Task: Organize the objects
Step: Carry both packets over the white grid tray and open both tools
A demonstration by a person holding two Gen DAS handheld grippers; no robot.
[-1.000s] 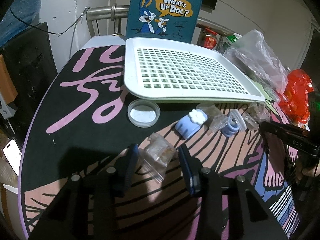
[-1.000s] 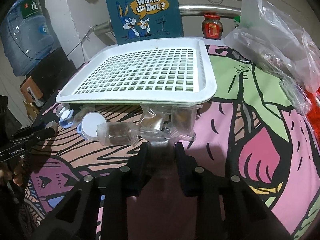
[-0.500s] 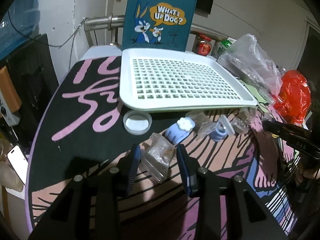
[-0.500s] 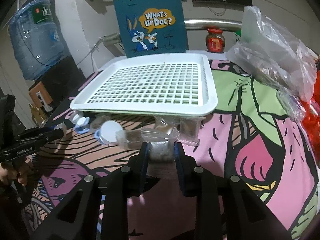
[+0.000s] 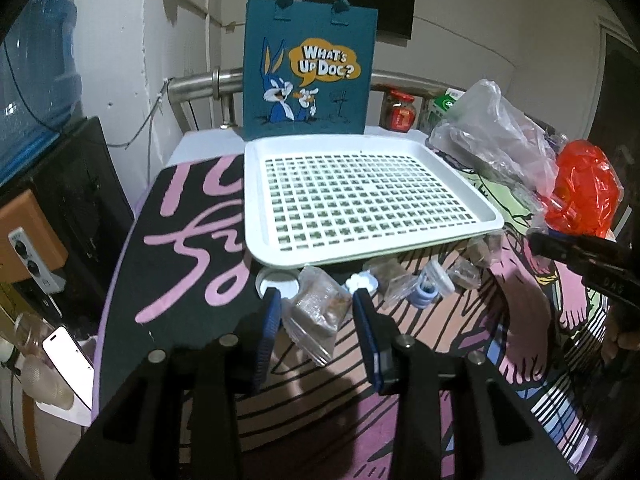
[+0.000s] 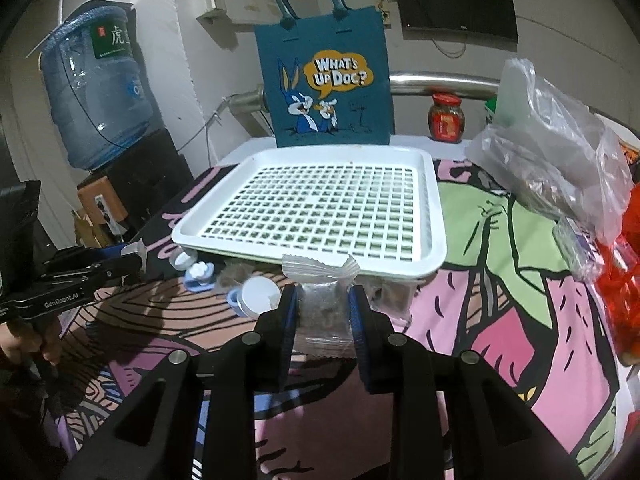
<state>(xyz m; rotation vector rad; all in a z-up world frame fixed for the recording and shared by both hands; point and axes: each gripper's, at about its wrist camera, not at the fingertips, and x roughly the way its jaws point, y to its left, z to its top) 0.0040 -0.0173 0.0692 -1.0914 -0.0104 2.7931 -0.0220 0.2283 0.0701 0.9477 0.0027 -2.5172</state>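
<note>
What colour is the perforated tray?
White; the perforated tray shows best in the right wrist view.

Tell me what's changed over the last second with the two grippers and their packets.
Both grippers have risen, each lifting a clear packet off the cloth: the left gripper holds its packet, the right gripper its packet. The white tray remains empty, and the small items stay in front of it.
</note>
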